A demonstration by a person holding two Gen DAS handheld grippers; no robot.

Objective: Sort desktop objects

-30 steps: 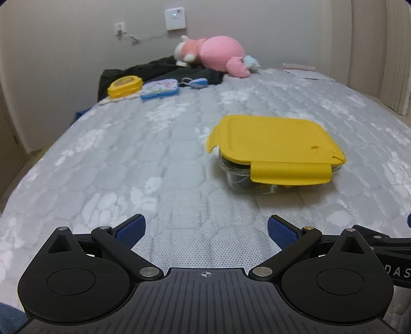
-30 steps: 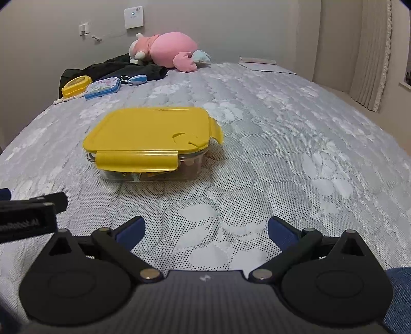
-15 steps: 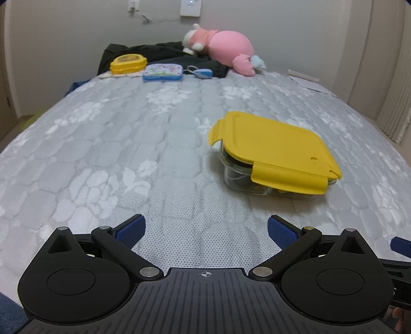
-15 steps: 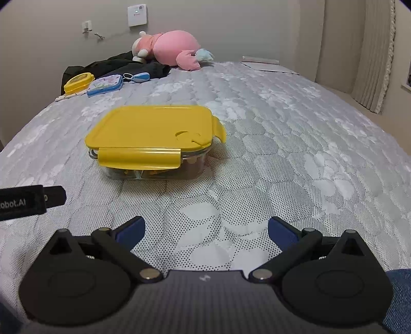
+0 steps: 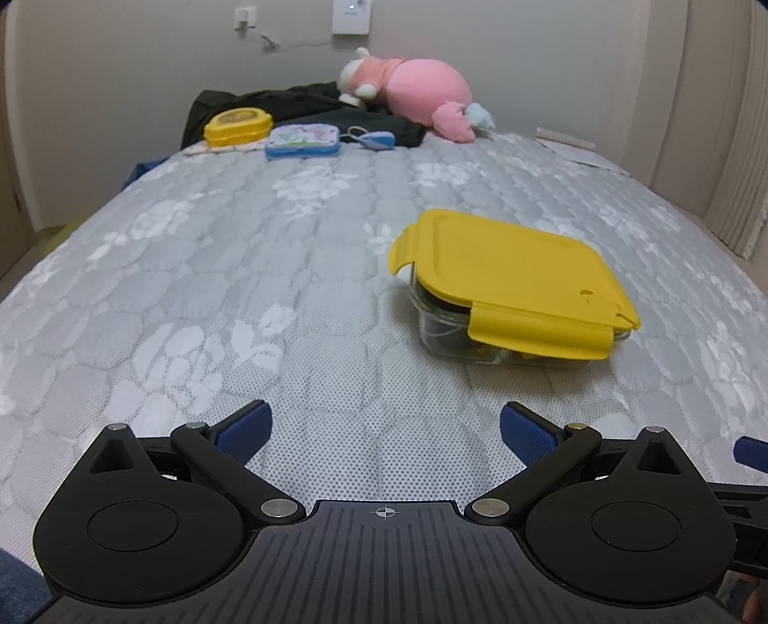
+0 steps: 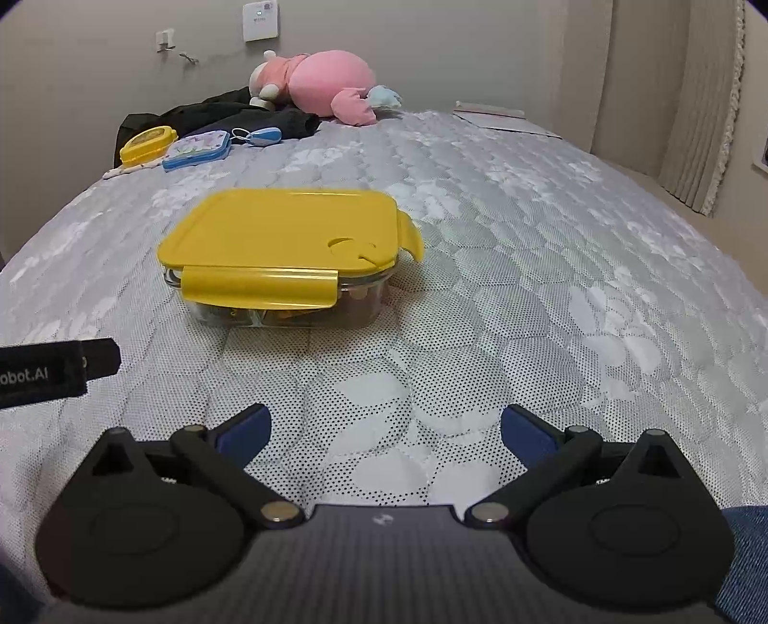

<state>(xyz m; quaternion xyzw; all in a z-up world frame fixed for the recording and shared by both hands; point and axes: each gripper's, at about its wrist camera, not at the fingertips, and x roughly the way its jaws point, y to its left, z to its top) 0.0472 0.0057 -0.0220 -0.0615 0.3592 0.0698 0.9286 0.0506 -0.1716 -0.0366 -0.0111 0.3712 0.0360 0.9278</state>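
Surface: grey quilted mattress point(image 5: 288, 297).
Container point(image 6: 283, 254): lidded, long axis crosswise, latch flap facing grippers.
Left gripper point(image 5: 386, 425): wide, empty.
Right gripper point(image 6: 386, 425): wide, empty.

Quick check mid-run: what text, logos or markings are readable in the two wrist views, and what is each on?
"obot.AI" (cut off at the frame edge): white letters on the black body of the left gripper, seen from the right wrist view.
Blue printed case: colourful picture, any wording too blurred to read.
Small yellow box: top too small to read.
Wall panel: one lit dot, no legible text.
Yellow lid: none.
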